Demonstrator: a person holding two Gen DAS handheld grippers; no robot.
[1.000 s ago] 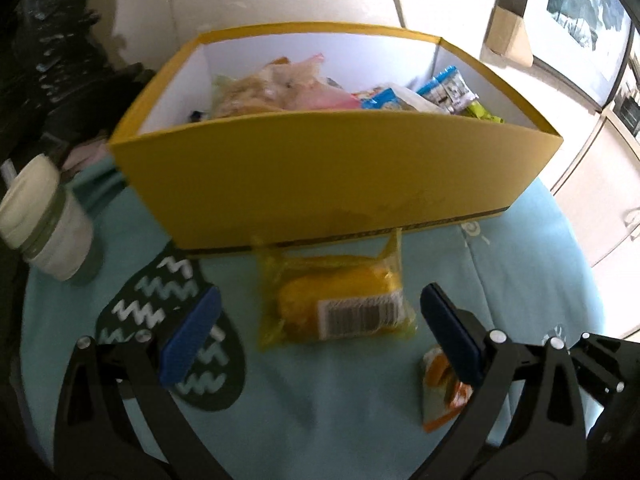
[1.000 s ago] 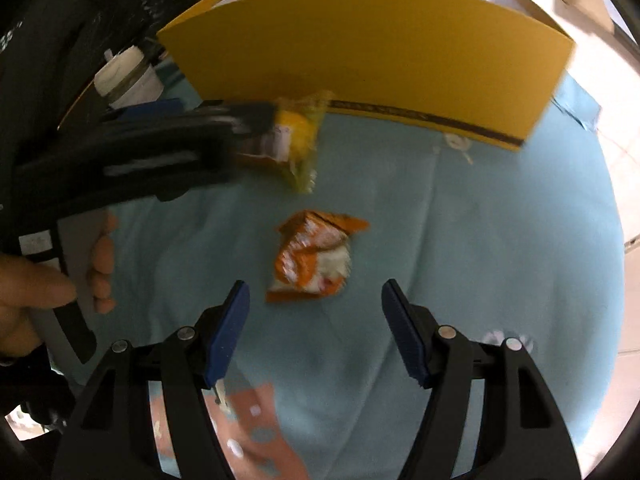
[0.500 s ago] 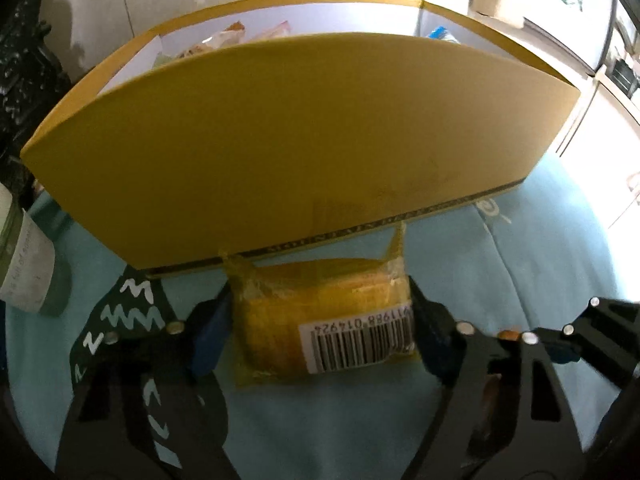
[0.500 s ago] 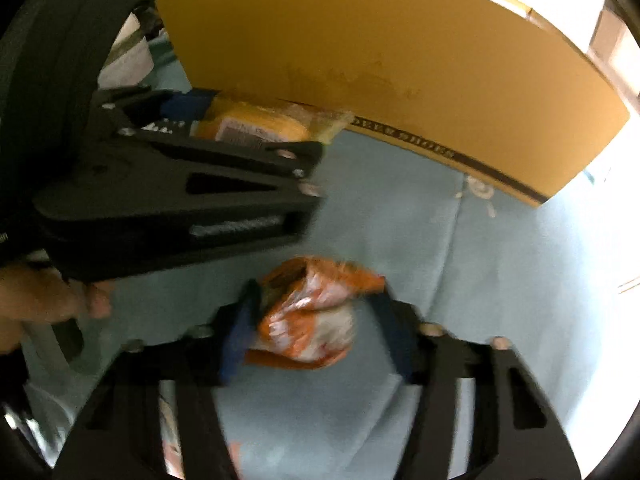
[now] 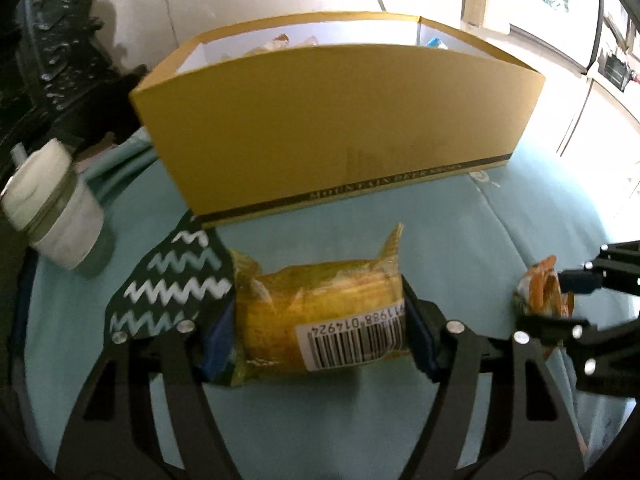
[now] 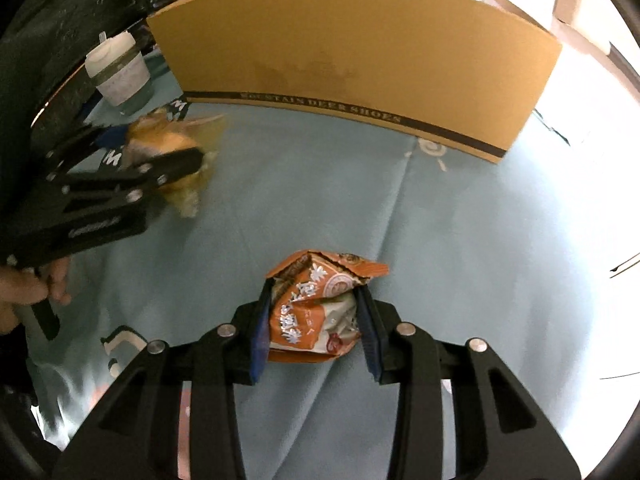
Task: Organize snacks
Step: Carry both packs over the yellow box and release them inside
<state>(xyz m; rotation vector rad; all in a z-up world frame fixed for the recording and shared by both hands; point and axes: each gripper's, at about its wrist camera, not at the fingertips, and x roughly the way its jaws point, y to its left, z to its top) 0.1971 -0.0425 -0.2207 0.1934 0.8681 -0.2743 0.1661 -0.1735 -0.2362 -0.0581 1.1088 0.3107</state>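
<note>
1. Now both grippers have a snack each. A second ago both stood wide open above packets lying loose on the teal cloth [image 6: 460, 240]; half a second ago they were down around them.

2. The left gripper [image 5: 320, 332] has closed its blue pads on the two ends of the yellow packet [image 5: 320, 316], whose barcode faces the camera. The packet now sits further back from the yellow box [image 5: 340, 136] than it did half a second ago, when it lay right against the box's front wall.

3. The right gripper [image 6: 316, 320] has closed on the orange packet [image 6: 316, 312], pinching its sides so that the wrapper buckles upward between the pads. Whether either packet has left the cloth I cannot tell for sure, though from the right wrist the yellow packet looks blurred and raised.

4. Inside the box, only a few wrapper tips show over the near wall from the left wrist; other snacks already lie there.

5. For the task this means, in my judgement, that the picking is done for these two and the carrying comes next: each packet has to go up over the near wall and be let go inside.

6. The white cup [image 5: 56, 216] beside the box's left corner stands close to the left gripper's likely path. The soft wrappers could slip if the pinch is shallow.
</note>
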